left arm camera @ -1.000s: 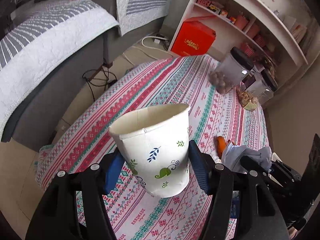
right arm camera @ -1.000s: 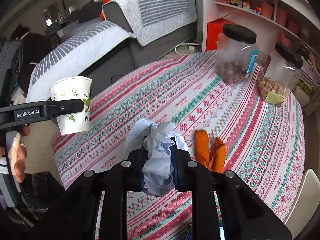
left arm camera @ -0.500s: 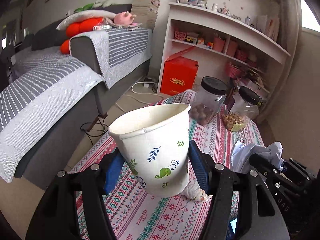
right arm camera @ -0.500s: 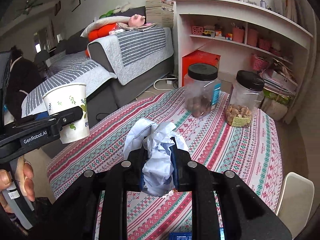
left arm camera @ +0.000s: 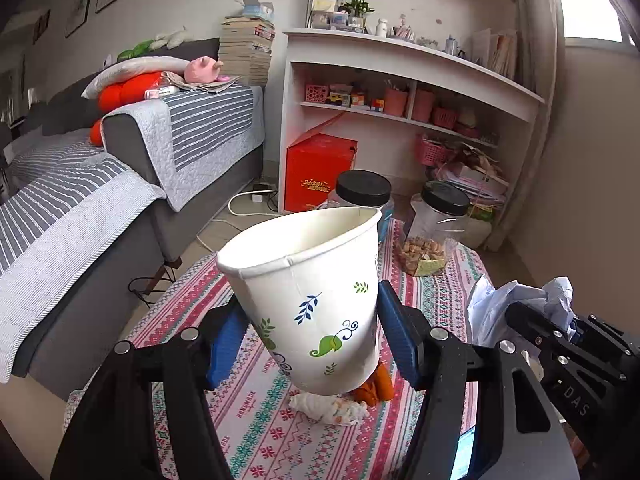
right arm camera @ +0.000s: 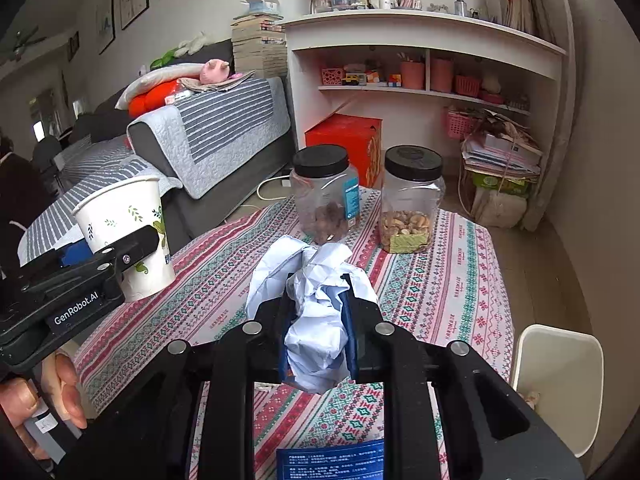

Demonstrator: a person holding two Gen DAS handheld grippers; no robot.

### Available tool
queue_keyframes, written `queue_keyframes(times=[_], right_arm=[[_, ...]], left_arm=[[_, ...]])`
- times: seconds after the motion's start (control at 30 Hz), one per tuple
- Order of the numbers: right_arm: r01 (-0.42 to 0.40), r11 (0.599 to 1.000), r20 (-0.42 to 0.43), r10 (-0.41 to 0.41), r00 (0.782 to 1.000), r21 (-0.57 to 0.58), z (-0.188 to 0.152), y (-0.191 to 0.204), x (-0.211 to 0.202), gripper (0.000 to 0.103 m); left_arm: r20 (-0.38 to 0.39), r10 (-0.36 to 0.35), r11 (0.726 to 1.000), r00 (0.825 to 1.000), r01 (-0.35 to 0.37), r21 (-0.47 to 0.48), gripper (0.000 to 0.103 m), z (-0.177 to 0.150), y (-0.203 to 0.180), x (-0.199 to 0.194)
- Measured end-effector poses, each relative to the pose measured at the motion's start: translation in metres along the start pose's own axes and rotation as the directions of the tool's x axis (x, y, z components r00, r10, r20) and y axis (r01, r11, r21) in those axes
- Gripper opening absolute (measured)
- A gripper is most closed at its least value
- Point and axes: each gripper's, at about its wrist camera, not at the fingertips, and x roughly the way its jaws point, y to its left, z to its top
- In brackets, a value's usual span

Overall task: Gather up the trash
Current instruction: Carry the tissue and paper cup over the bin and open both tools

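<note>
My left gripper (left arm camera: 312,328) is shut on a white paper cup (left arm camera: 308,296) printed with leaves, held tilted above the patterned tablecloth (left arm camera: 256,432). The same cup (right arm camera: 128,236) and left gripper (right arm camera: 116,256) show at the left of the right wrist view, with a hand (right arm camera: 60,396) below. My right gripper (right arm camera: 318,320) is shut on a crumpled ball of pale blue paper (right arm camera: 316,312); that paper (left arm camera: 504,300) also appears at the right of the left wrist view. Under the cup on the table lie an orange peel (left arm camera: 376,388) and a white crumpled wad (left arm camera: 328,408).
Two clear jars with black lids (right arm camera: 324,196) (right arm camera: 412,200) stand at the table's far side. A white bin (right arm camera: 560,376) sits off the table's right edge. A grey sofa (right arm camera: 200,136), a red box (right arm camera: 348,140) and white shelves (right arm camera: 432,64) lie beyond. A blue packet (right arm camera: 332,460) lies near me.
Both grippers have risen and tilted up with their loads, so the far room and shelves fill the views. The orange peel has dropped out of the right wrist view.
</note>
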Motion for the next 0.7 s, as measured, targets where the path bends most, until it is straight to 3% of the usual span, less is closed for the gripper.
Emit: queue_keyframes(times=[0.33,0.5,0.7], right_arm=[[0.167,0.979,0.017,-0.17,0.985,0.119,-0.002,-0.076,-0.029,0.019],[0.264,0.942,0.006,-0.271,0.962,0.207,-0.007,-0.126,-0.047,0.019],[0.368,0.867,-0.033,-0.38,0.924,0.336,-0.02,-0.185,-0.071,0.024]], left_arm=[[-0.013,-0.078,0.996,0.997,0.079,0.033,0.062,-0.005,-0.051,0.011],[-0.031,-0.108,0.992,0.994,0.109,0.06,0.062,-0.013,-0.074,0.018],[-0.046,-0.163,0.982,0.986,0.166,0.089,0.062,-0.019,-0.104,0.02]])
